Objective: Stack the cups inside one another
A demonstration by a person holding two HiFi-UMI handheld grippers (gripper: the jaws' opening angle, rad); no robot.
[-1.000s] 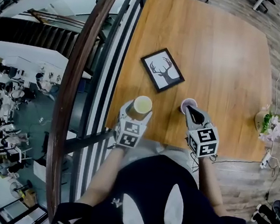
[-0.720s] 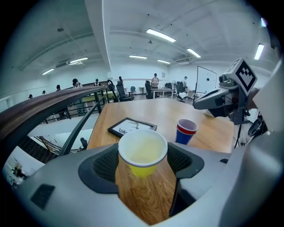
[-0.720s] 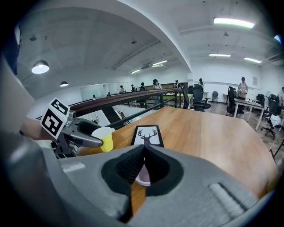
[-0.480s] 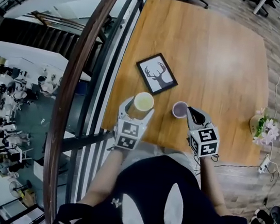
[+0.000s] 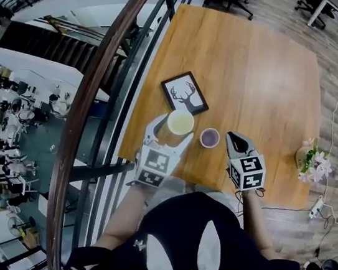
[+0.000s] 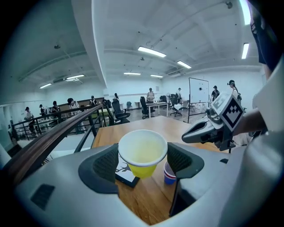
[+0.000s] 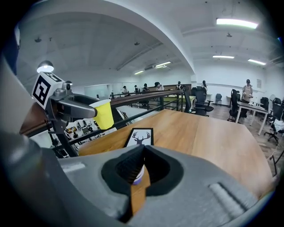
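A yellow paper cup (image 5: 180, 123) sits clamped between the two jaws of the left gripper (image 5: 172, 132), mouth up, held off the wooden table (image 5: 260, 69). At its 3 o'clock, just beside it, a smaller purple cup (image 5: 209, 137) stands upright on the wood. At that cup's 3 o'clock is the right gripper (image 5: 232, 138), its jaws pressed together with nothing in them and its tips just short of the cup. Each gripper carries a cube of black-and-white square markers. At 12 o'clock of the yellow cup lies a black picture frame (image 5: 185, 92) showing a deer's antlered head. The table's near edge runs close at 6 o'clock. Its left edge, at 9 o'clock, borders a dark stair railing (image 5: 97, 89). Bare wood spreads wide from 12 to 2 o'clock.
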